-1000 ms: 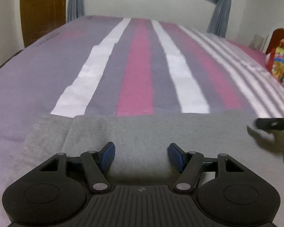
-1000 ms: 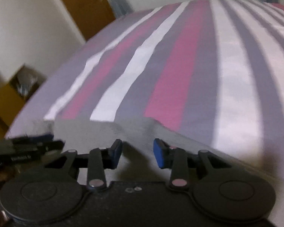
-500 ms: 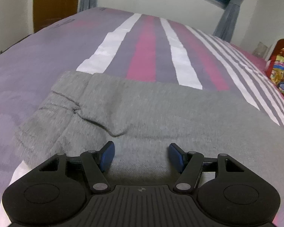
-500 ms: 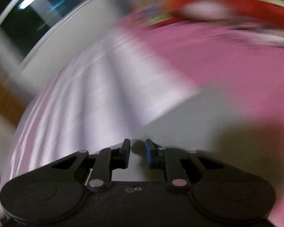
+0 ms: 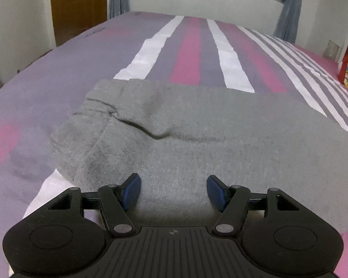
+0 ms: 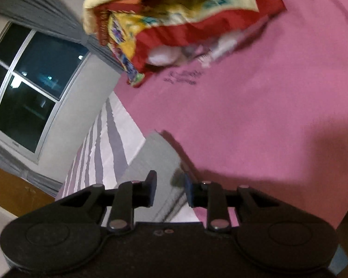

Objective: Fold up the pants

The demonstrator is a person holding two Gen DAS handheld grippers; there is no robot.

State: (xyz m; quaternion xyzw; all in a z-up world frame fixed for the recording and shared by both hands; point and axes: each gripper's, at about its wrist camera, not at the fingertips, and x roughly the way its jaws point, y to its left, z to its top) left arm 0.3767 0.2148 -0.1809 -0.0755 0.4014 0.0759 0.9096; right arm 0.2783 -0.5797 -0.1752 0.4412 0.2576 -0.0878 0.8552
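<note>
Pants (image 5: 197, 139) in grey fleece are lying flat across the near part of the striped bedspread (image 5: 192, 53), with a ribbed cuff or band bunching at their left end and a shallow crease running across the middle. I am holding the left gripper (image 5: 174, 191) low over the near edge of the fabric; its blue pads (image 5: 132, 191) are standing well apart, and I am reading nothing between them, only the grey cloth lying beyond and beneath. From the right wrist view, I am seeing the right gripper (image 6: 170, 191) tilted and pointing toward the pink section of the bedspread (image 6: 255, 115), where one narrow end of the pants (image 6: 157, 162) is reaching to the pink area. The jaws of this gripper have just been opening after a closing movement; they are now standing a small way apart, and the grey cloth is showing in the gap beyond them, but the pads are not pressing on it. A red and yellow patterned blanket (image 6: 174, 14) is lying at the far end of the pink section. A dark window (image 6: 27, 88) with grey curtains (image 6: 46, 18) is showing on the wall behind the bed.
</note>
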